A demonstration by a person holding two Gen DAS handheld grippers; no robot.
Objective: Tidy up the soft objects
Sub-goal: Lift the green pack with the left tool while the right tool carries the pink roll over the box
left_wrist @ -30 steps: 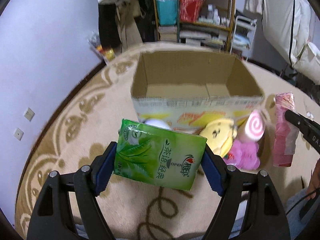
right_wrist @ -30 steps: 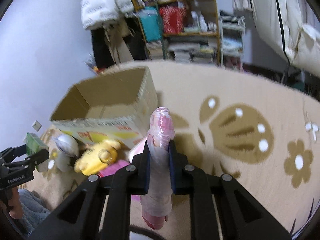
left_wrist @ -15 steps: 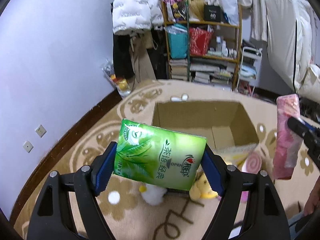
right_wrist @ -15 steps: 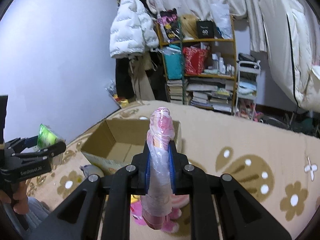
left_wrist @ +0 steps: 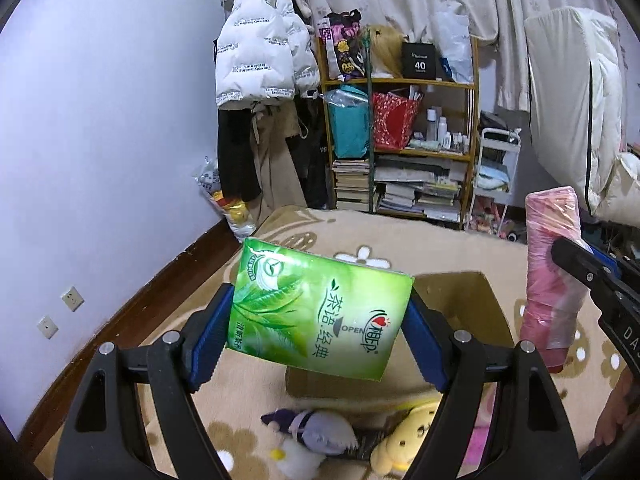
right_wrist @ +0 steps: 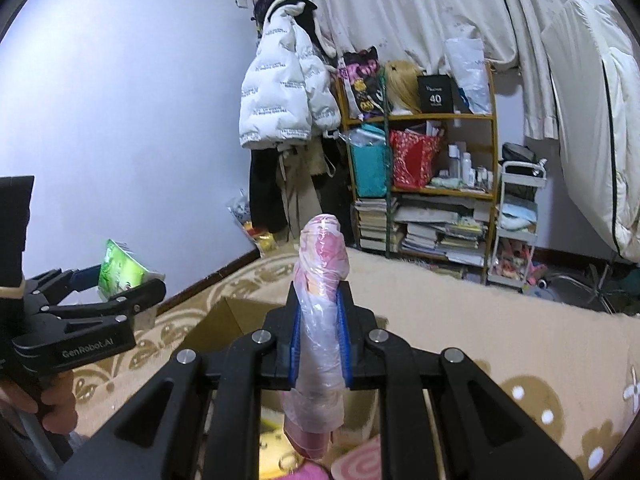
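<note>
My left gripper (left_wrist: 318,330) is shut on a green tissue pack (left_wrist: 320,312), held flat across its blue pads above the carpet. My right gripper (right_wrist: 320,340) is shut on a pink plastic-wrapped tissue pack (right_wrist: 322,304), held upright. That pink pack (left_wrist: 552,280) shows at the right of the left wrist view, and the green pack (right_wrist: 120,272) at the left of the right wrist view. An open cardboard box (left_wrist: 460,312) lies below and behind both packs. Plush toys sit in front of it: a white and purple one (left_wrist: 312,436) and a yellow one (left_wrist: 400,440).
A patterned beige carpet (left_wrist: 280,392) covers the floor. A wooden shelf (left_wrist: 400,140) full of books and bags stands at the back by a hung white jacket (left_wrist: 260,60). A white quilt (right_wrist: 592,120) hangs at the right. A pink swirl plush (right_wrist: 356,464) lies below the right gripper.
Both grippers have risen and tilted up with their packs still held. The box and plush toys have dropped low in both views, and the shelf and wall now fill the upper part.
</note>
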